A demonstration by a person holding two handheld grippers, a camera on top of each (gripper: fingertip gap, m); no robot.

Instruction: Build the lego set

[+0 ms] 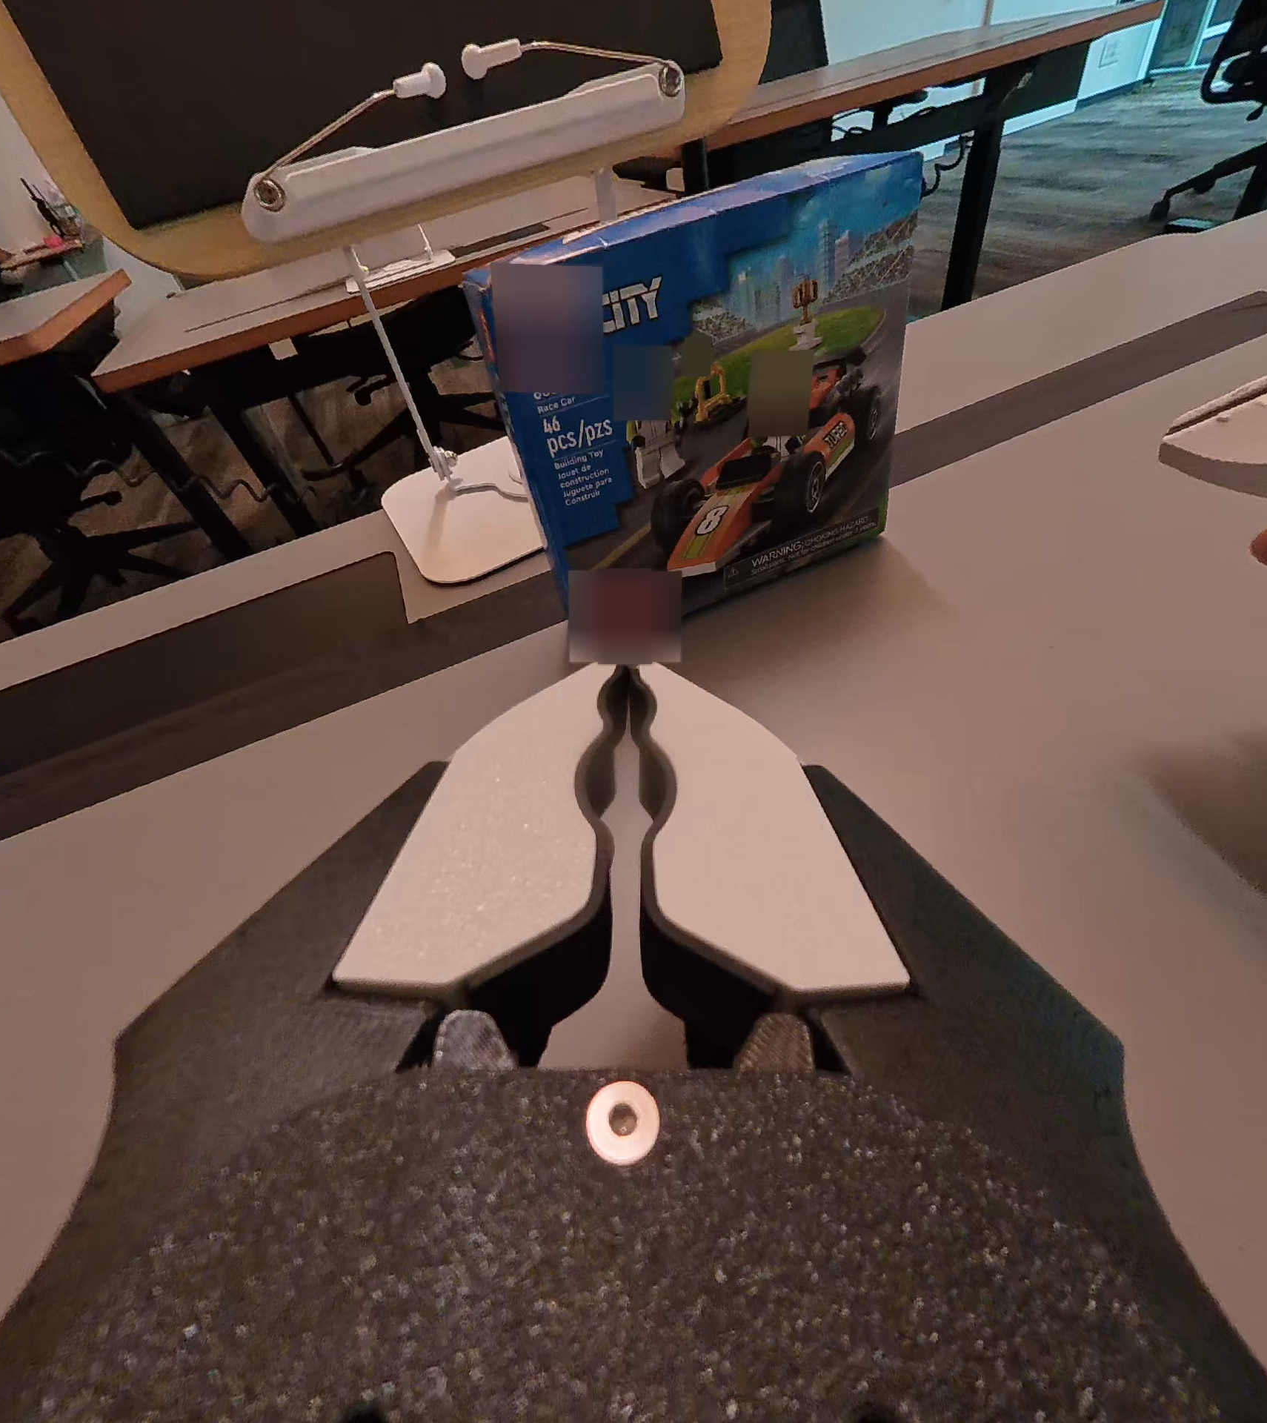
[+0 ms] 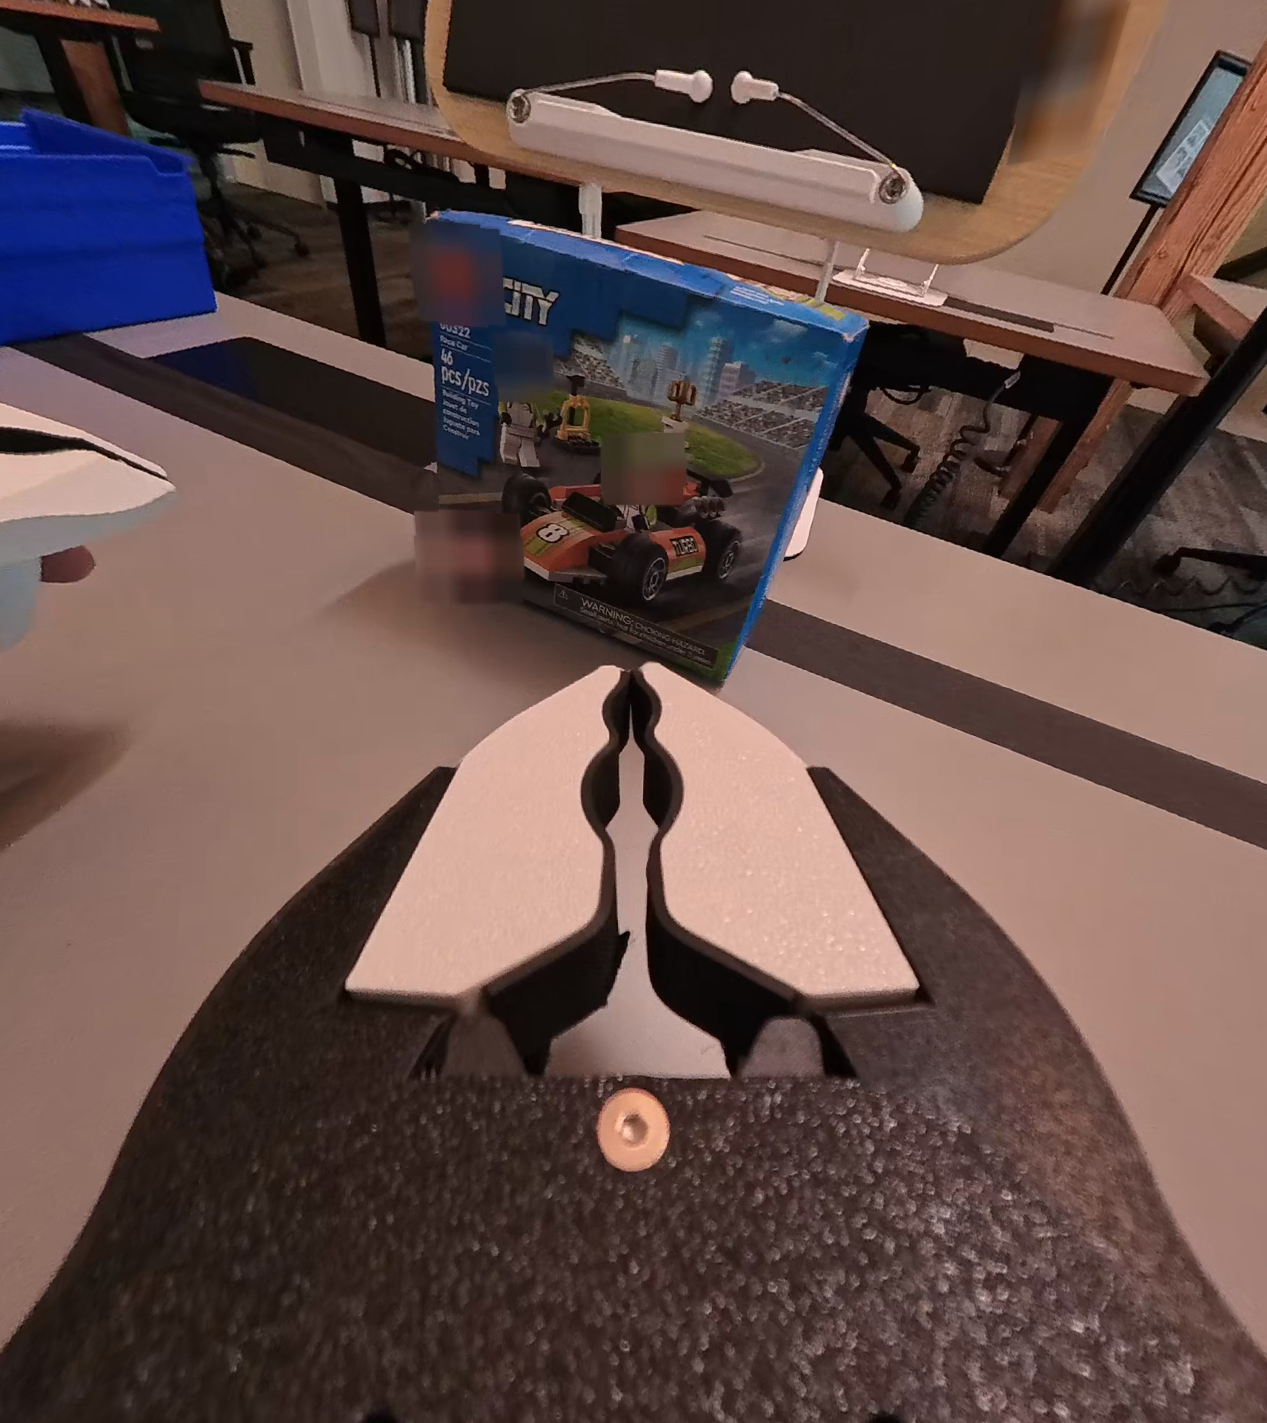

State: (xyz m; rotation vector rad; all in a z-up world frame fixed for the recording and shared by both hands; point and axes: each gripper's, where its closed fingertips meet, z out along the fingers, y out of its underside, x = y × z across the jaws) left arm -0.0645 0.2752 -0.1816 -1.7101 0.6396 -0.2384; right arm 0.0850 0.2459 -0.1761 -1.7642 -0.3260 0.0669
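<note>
Low over the grey desk (image 1: 923, 770), the left claw (image 1: 626, 678) is closed with its pale fingertips meeting and nothing between them. The right claw (image 2: 629, 678) is likewise closed and empty above the same desk, and its tip shows at the right edge of the left wrist view, with a person's fingertip beneath it. Just ahead of both claws stands the lego set box (image 1: 707, 385), upright on the desk beside a dark strip. It is blue, with a picture of an orange racing car, printed writing down its left side and a warning line along the bottom. Behind the box stands a white stand (image 1: 461, 523). A blue bin (image 2: 53, 231) sits far left in the right wrist view.
</note>
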